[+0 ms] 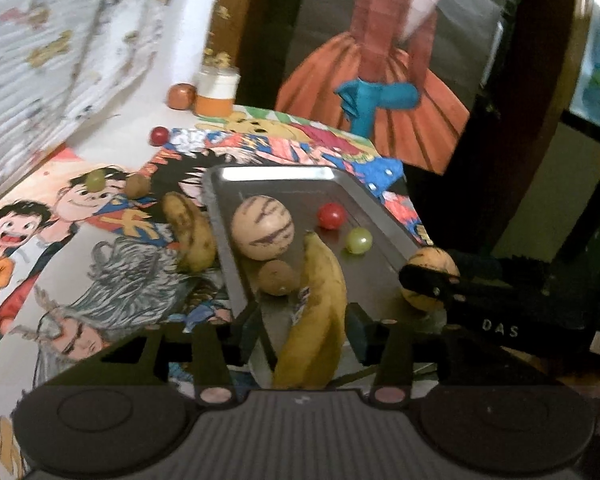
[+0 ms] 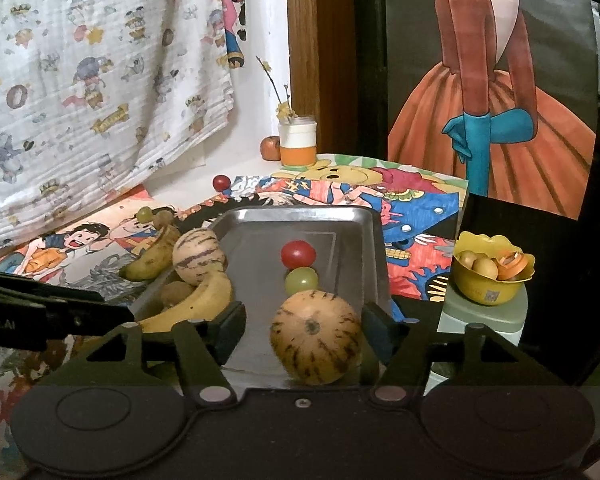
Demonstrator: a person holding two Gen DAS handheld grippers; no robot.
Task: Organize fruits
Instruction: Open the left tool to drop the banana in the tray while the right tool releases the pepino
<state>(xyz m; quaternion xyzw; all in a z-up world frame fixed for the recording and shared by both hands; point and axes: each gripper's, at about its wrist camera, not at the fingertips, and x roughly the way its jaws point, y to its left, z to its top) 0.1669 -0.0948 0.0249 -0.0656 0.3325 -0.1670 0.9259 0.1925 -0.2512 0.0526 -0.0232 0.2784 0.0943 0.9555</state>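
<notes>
A metal tray (image 1: 276, 172) (image 2: 296, 212) holds a striped melon (image 1: 262, 227), a red tomato (image 1: 331, 216), a green grape (image 1: 359, 241), a brown fruit (image 1: 278, 278) and a banana (image 1: 320, 312). My left gripper (image 1: 304, 324) is open around the banana's near end, with a gap at the left pad. My right gripper (image 2: 304, 328) is open around a second striped melon (image 2: 316, 340) resting at the tray's near edge. Outside the tray on the left lie another banana (image 1: 190, 236), a grape (image 1: 95, 180), a brown fruit (image 1: 137, 186) and a red fruit (image 1: 159, 136).
Cartoon drawings cover the table. A jar (image 2: 297, 144) and a small orange fruit (image 2: 270, 147) stand at the back by the wall. A yellow bowl (image 2: 490, 276) of fruit sits on a pale stool to the right. A printed cloth hangs at the left.
</notes>
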